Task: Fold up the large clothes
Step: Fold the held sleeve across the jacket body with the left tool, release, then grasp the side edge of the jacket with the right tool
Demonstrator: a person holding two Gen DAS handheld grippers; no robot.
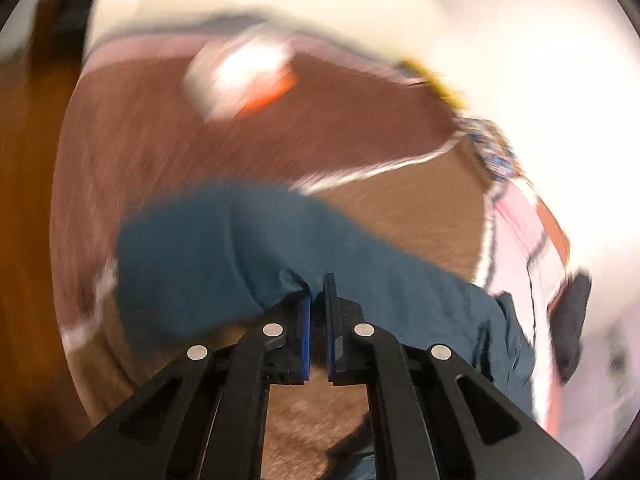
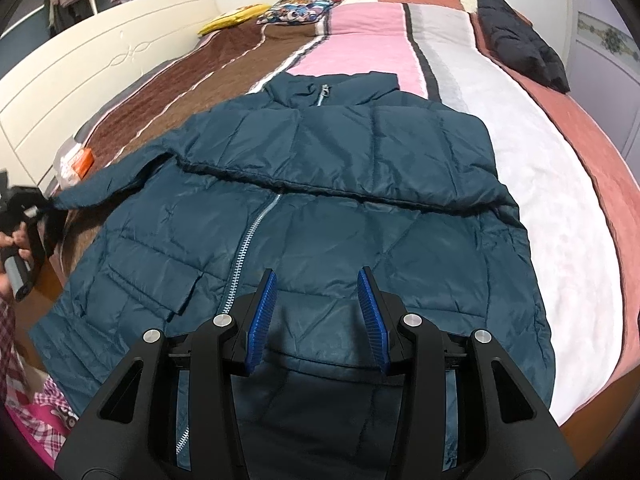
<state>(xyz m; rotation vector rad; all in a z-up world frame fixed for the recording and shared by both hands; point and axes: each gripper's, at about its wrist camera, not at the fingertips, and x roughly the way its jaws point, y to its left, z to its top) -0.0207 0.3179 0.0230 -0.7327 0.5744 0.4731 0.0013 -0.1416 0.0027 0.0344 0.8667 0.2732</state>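
A teal puffer jacket (image 2: 320, 184) lies face up and zipped on a striped bed (image 2: 540, 184), collar toward the far pillows, with its right-hand sleeve already laid across the chest. The left hand-held gripper (image 1: 318, 300) has its jaws pinched shut on the cuff of the other sleeve (image 1: 224, 248), which stretches out toward the bed's edge; its view is blurred, so little more can be read there. The right hand-held gripper (image 2: 318, 292) hovers over the lower front of the jacket with its jaws about half open and nothing between them. The jacket looks light for its bulk, soft and puffy, with a slick shell that will likely slide on itself and spring back from a fold as trapped air pushes out. A cuff, hem edge or quilted seam should give the pads a thin, firm ridge to bite, where the padded panels would probably slip free. A black garment (image 2: 520, 44) lies well apart near the far corner.
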